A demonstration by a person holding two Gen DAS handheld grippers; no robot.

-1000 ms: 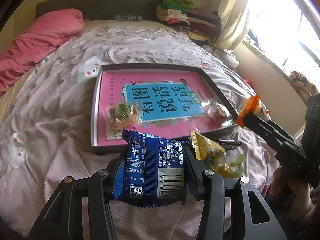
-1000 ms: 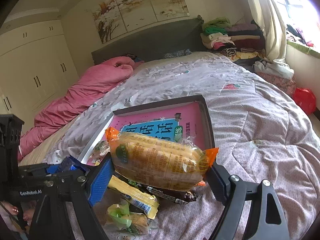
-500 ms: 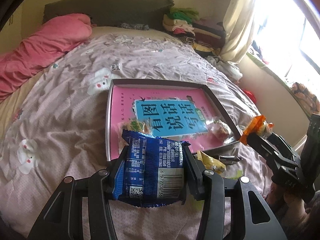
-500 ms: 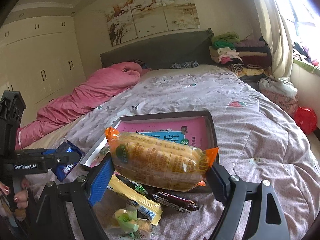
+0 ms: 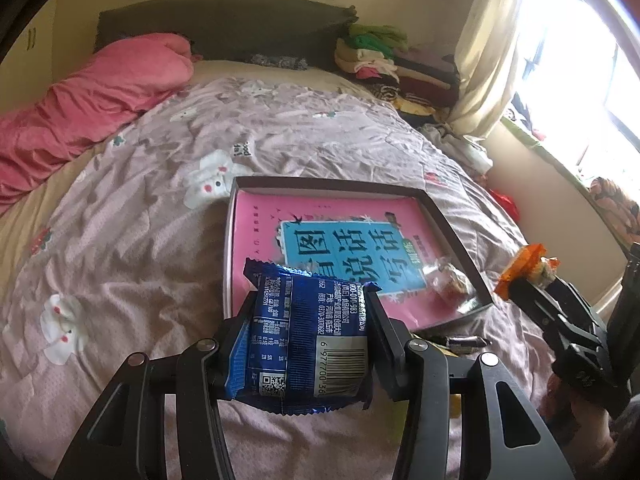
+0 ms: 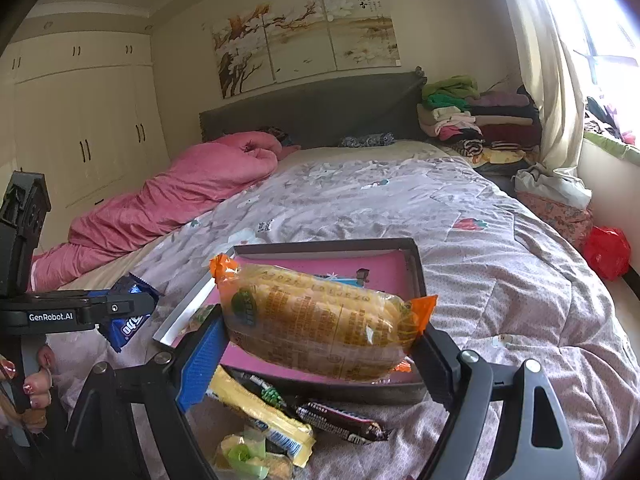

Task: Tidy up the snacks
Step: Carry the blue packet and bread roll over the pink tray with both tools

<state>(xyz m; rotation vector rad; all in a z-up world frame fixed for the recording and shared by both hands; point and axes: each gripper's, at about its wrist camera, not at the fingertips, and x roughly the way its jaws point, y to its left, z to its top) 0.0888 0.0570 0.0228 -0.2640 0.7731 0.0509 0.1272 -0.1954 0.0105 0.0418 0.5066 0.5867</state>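
Partly hidden: tray (image 5: pixel 452 236) near-left corner, behind the blue packet (image 5: pixel 308 340); small clear-wrapped snack (image 5: pixel 452 286) in the tray's right corner, blurred, contents unclear.

Setting: bed with lilac quilt (image 6: pixel 500 264), pink blanket (image 6: pixel 180 196) at left, dark headboard (image 6: pixel 312 108), folded clothes (image 6: pixel 476 120), curtain (image 6: pixel 548 72) at right.

Left gripper (image 5: pixel 310 344): pinching the blue packet, barcode side up, held above the quilt at the tray's near edge.

Right gripper (image 6: pixel 320 344): clamped on the ends of a yellow bread pack (image 6: pixel 316 324) with orange ends, held over the tray's near edge.

Loose on the quilt below: yellow bar (image 6: pixel 260 416), dark bar (image 6: pixel 340 420), green-yellow sweet (image 6: pixel 244 456).
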